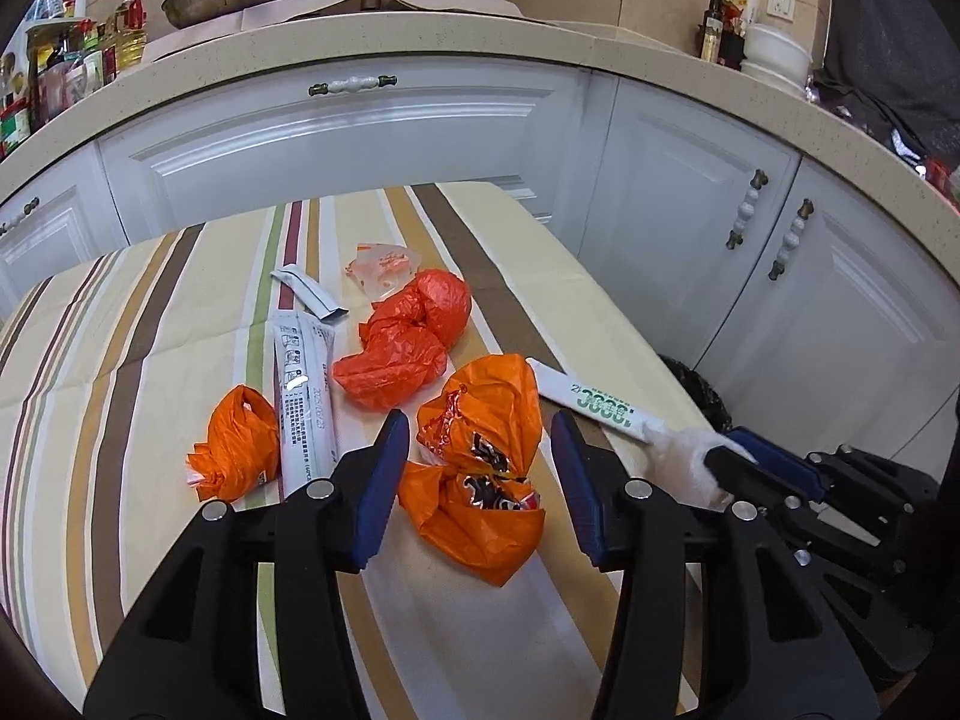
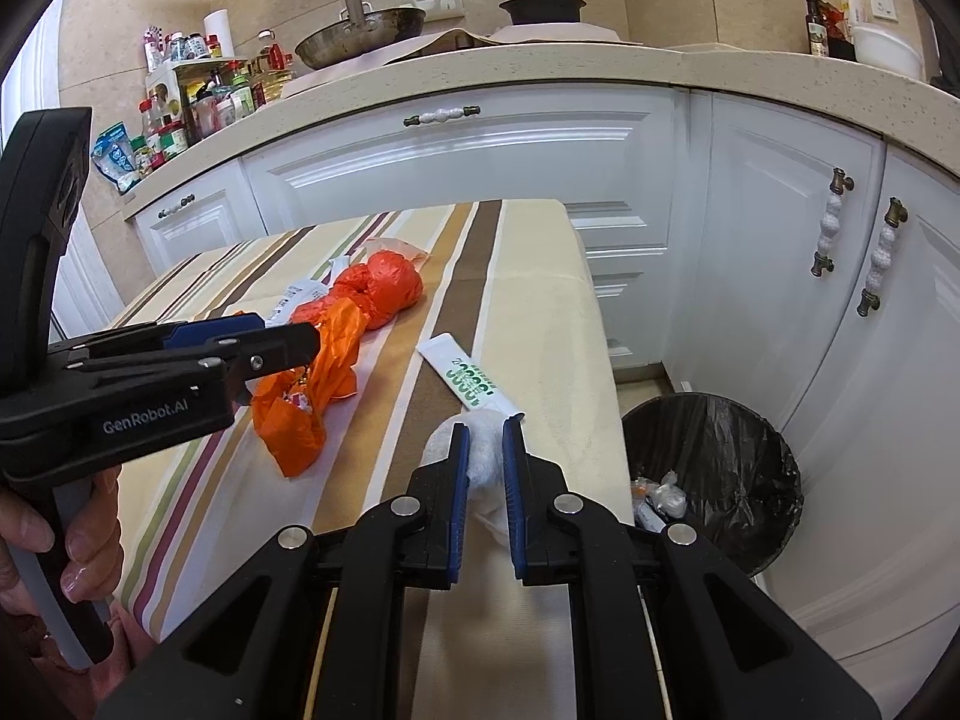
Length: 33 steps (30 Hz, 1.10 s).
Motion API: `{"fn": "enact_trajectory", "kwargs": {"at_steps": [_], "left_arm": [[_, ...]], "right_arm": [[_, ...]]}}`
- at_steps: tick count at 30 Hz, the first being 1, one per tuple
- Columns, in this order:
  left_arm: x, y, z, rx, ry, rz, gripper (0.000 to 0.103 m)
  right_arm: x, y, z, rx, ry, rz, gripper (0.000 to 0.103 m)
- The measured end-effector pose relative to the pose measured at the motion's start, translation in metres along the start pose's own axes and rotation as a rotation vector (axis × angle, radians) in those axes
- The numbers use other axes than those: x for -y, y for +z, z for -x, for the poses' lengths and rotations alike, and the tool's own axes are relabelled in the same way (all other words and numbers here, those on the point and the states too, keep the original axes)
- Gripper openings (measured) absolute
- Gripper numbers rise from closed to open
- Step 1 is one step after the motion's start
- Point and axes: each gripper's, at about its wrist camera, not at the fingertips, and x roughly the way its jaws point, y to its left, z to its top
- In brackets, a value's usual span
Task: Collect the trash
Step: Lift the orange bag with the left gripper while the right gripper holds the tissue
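Note:
On the striped tablecloth lies a crumpled orange bag with a wrapper inside. My left gripper stands open around it, and the pads do not press on it. From the right wrist view the same gripper hovers over that orange bag. My right gripper is shut on a white tissue wad at the table's right edge. A white sachet with green print lies just beyond it. A red bag, a small orange bag and a long white packet lie further left.
A black-lined trash bin with some litter stands on the floor right of the table, by white cabinets. A grey sachet and a clear wrapper lie at the far end. A person's hand holds the left gripper's handle.

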Motion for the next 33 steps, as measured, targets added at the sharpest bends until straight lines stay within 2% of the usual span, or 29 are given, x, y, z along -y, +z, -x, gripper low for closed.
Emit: {"fn": "enact_trajectory", "kwargs": {"at_steps": [9, 10, 14, 15, 24, 33], "left_arm": [[0.008, -0.010, -0.014, -0.040, 0.055, -0.034, 0.047], [0.009, -0.011, -0.015, -0.041, 0.062, -0.040, 0.039], [0.011, -0.012, -0.012, -0.025, 0.070, -0.062, 0.028], [0.011, -0.012, -0.011, -0.024, 0.071, -0.069, 0.015], [0.010, -0.012, 0.000, -0.007, 0.078, -0.062, 0.014], [0.016, 0.002, 0.030, 0.079, 0.080, -0.074, 0.014]], "right_arm": [[0.005, -0.001, 0.001, 0.006, -0.011, -0.013, 0.012], [0.005, -0.001, 0.001, 0.006, -0.010, -0.013, 0.012], [0.005, -0.001, 0.001, 0.008, -0.011, -0.014, 0.012], [0.005, 0.000, 0.002, 0.009, -0.011, -0.015, 0.012], [0.002, 0.001, 0.007, 0.021, -0.022, -0.014, 0.012], [0.002, 0.008, 0.019, 0.062, -0.035, -0.018, 0.012]]}}
